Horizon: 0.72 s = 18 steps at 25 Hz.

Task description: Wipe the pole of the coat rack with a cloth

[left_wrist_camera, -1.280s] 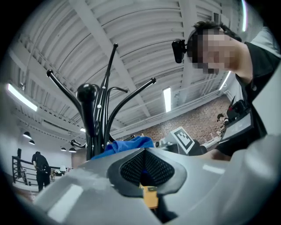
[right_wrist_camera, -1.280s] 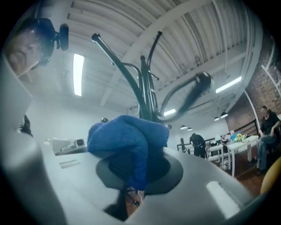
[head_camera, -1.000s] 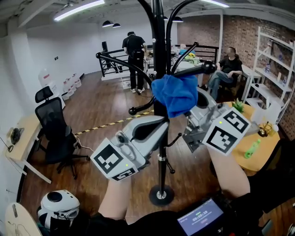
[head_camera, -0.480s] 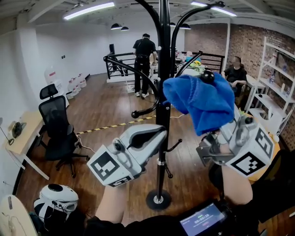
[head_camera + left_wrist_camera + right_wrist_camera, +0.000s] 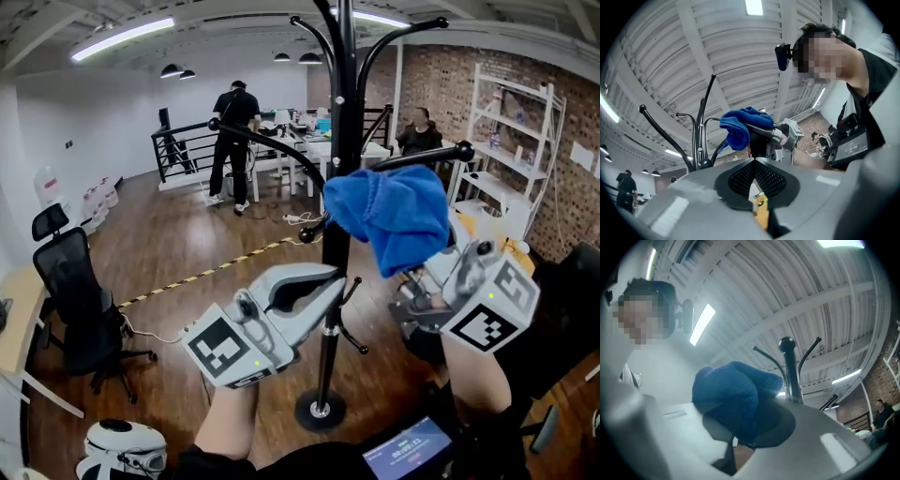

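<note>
Beside the pole (image 5: 344, 112), the right gripper (image 5: 417, 272) clamps the blue cloth (image 5: 394, 216) — draped over its jaws; left gripper (image 5: 328, 279) closed, empty.

The cloth (image 5: 398, 217) is blue, soft and fuzzy, a matt terry-like weave. The coat rack's pole (image 5: 340, 141) is black metal with a smooth, glossy finish. The left gripper (image 5: 328, 277) and the right gripper (image 5: 740, 439) have smooth grey plastic shells with a light sheen. The left one's jaws carry matt black pads (image 5: 740, 176) with a fine mesh texture. The floor (image 5: 178, 253) is wood boards, faintly shiny.
</note>
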Each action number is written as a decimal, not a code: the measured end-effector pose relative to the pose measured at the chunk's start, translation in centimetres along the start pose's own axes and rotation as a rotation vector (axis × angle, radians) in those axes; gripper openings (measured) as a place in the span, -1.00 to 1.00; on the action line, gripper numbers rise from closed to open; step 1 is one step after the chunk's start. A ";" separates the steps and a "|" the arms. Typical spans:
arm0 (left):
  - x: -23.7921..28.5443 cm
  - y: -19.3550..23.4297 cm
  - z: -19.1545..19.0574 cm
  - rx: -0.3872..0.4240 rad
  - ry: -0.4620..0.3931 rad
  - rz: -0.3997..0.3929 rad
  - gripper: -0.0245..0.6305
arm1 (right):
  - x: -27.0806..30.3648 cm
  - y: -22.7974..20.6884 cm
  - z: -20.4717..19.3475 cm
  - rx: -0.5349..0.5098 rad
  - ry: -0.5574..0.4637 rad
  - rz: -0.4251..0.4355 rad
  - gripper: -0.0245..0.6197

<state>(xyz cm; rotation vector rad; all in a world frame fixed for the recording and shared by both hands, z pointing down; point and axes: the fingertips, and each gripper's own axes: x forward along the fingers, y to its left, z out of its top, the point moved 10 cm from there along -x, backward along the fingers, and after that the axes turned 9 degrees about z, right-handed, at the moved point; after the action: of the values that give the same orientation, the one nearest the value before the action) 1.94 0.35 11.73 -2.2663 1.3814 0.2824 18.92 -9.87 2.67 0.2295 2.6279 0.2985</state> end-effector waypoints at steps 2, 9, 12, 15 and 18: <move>-1.5 1.0 0.5 -0.010 0.002 -0.052 -0.91 | 1.3 1.1 -0.6 -0.008 0.025 -0.054 -0.76; -4.5 2.9 3.3 -0.061 -0.082 -0.184 -0.91 | 3.4 4.0 -1.9 -0.046 0.088 -0.227 -0.76; -4.5 3.2 4.5 -0.059 -0.126 -0.200 -0.91 | 4.0 4.1 -1.0 -0.062 0.098 -0.255 -0.76; -3.8 4.3 5.4 -0.037 -0.158 -0.198 -0.91 | 4.5 4.1 -0.2 -0.086 0.103 -0.259 -0.76; -2.4 6.2 6.0 -0.008 -0.169 -0.204 -0.91 | 5.3 3.4 1.0 -0.139 0.105 -0.257 -0.76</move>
<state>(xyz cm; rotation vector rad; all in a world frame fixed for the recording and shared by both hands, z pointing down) -4.25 2.78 5.77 -2.3087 1.0567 0.4016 15.17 -5.31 0.33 -0.1731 2.6861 0.4114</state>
